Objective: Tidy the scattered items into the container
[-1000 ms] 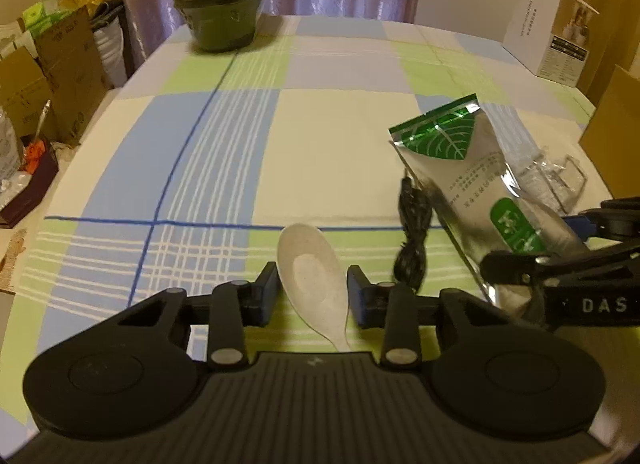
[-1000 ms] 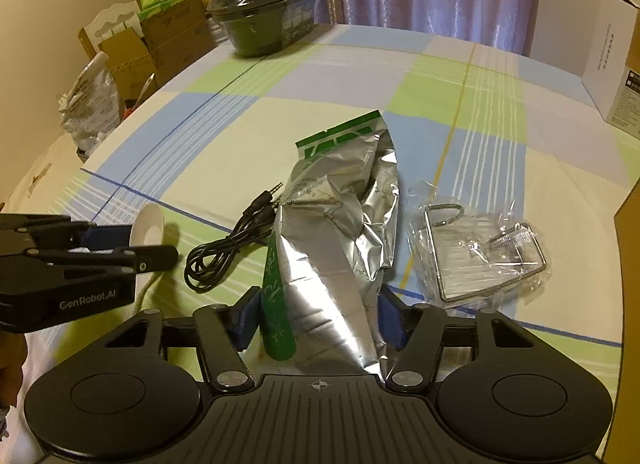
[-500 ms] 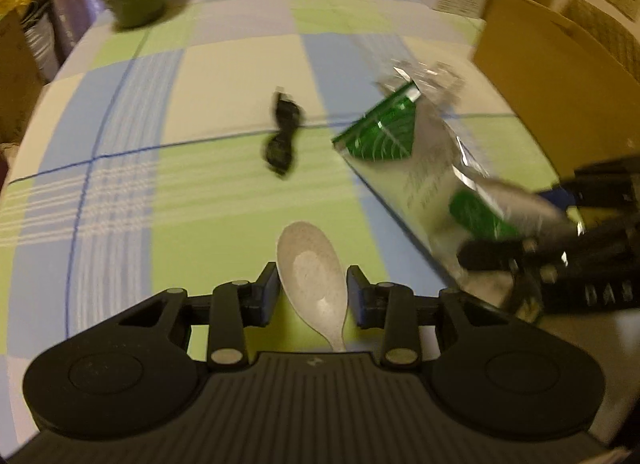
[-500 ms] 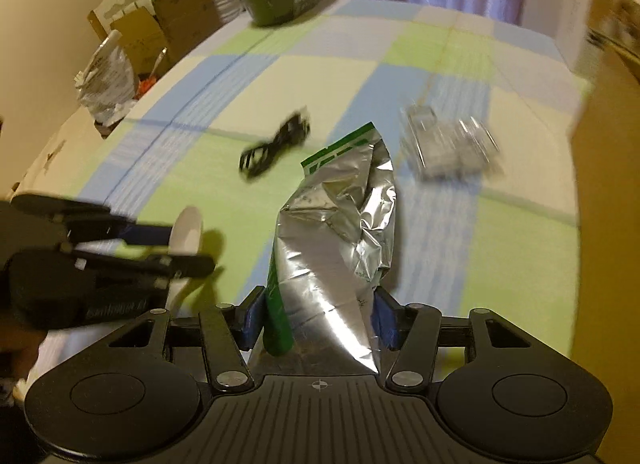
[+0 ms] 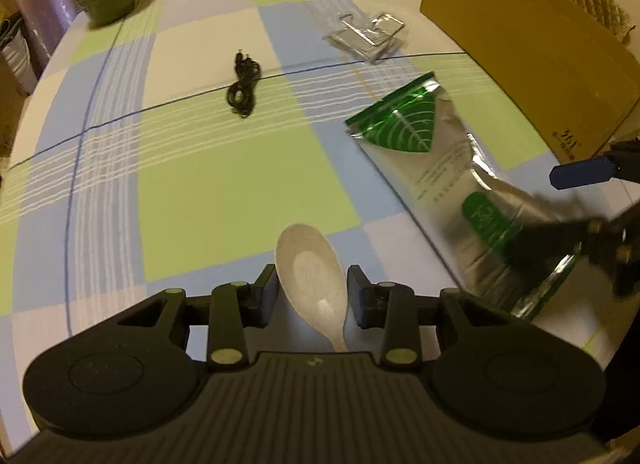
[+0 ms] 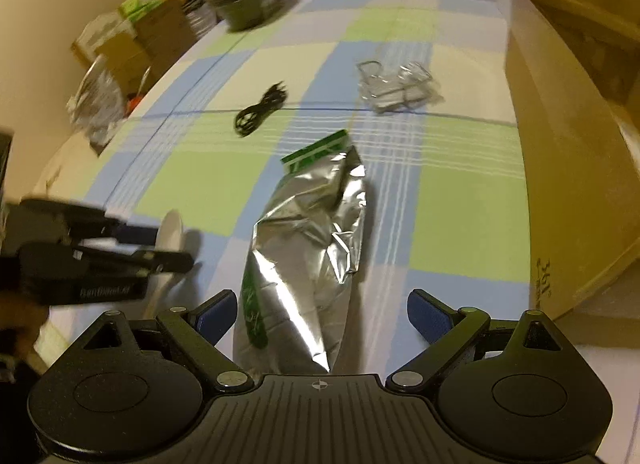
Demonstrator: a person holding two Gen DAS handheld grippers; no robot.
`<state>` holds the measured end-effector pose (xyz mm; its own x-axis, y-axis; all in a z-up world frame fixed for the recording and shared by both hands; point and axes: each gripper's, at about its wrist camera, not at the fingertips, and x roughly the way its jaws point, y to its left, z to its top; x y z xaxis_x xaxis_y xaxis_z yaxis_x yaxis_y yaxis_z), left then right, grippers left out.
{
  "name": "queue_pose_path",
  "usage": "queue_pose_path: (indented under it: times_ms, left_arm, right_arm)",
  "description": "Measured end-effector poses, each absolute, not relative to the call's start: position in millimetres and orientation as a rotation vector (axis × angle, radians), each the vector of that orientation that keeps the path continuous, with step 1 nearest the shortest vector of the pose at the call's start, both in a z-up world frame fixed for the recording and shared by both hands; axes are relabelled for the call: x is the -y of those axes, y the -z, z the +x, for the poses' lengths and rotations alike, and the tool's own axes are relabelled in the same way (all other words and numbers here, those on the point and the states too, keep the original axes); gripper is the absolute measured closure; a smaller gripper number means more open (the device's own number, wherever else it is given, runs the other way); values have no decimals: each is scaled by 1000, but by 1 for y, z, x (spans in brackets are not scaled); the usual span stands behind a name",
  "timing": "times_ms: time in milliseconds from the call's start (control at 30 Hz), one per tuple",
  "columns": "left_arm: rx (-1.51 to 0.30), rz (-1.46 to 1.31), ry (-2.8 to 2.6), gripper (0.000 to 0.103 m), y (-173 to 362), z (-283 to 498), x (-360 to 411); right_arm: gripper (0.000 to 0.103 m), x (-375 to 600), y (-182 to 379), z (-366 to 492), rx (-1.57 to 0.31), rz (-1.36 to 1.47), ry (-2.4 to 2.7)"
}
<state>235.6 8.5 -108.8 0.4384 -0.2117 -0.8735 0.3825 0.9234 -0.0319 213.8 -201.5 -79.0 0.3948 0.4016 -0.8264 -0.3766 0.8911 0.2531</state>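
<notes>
Over the checked counter (image 5: 208,192), a spoon (image 5: 312,276) is being held clamped in the left gripper (image 5: 312,296) for boxing, while the right gripper (image 6: 320,312), fingers spread wide, is being kept around the foil pouch (image 6: 312,248) near the cardboard box (image 5: 532,52).

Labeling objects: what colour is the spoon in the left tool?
Speckled off-white spoon; clearest in the left wrist view.

The tabletop (image 5: 208,192) wears a blue, green and cream check. The pouch (image 5: 448,168) is silver with a green leaf print; the spoon (image 5: 310,268) is speckled white; the cable (image 5: 242,84) is black; the box (image 5: 532,48) is brown.
</notes>
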Motion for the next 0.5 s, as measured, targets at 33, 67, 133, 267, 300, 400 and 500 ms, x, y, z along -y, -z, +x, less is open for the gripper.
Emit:
queue_pose_path:
  times_ms: [33, 67, 133, 267, 300, 400, 500]
  left_arm:
    - [-1056, 169, 370, 69, 108, 237, -10]
    - [-1064, 155, 367, 66, 108, 238, -12]
    - [-1082, 146, 354, 59, 110, 240, -15]
    - [-1109, 145, 345, 59, 110, 239, -16]
    - [-1113, 147, 336, 59, 110, 239, -15]
    - [-1127, 140, 326, 59, 109, 239, -11]
    - [-1132, 194, 329, 72, 109, 238, -4]
  right_arm:
    - [6, 201, 80, 217, -1059, 47, -491]
    - [6, 200, 81, 219, -1059, 56, -489]
    - [6, 199, 82, 224, -1058, 56, -482]
    - [6, 198, 84, 230, -1047, 62, -464]
    - [6, 197, 84, 231, -1041, 63, -459]
    - [6, 196, 85, 234, -1035, 65, -457]
    - [6, 196, 89, 238, -1041, 75, -454]
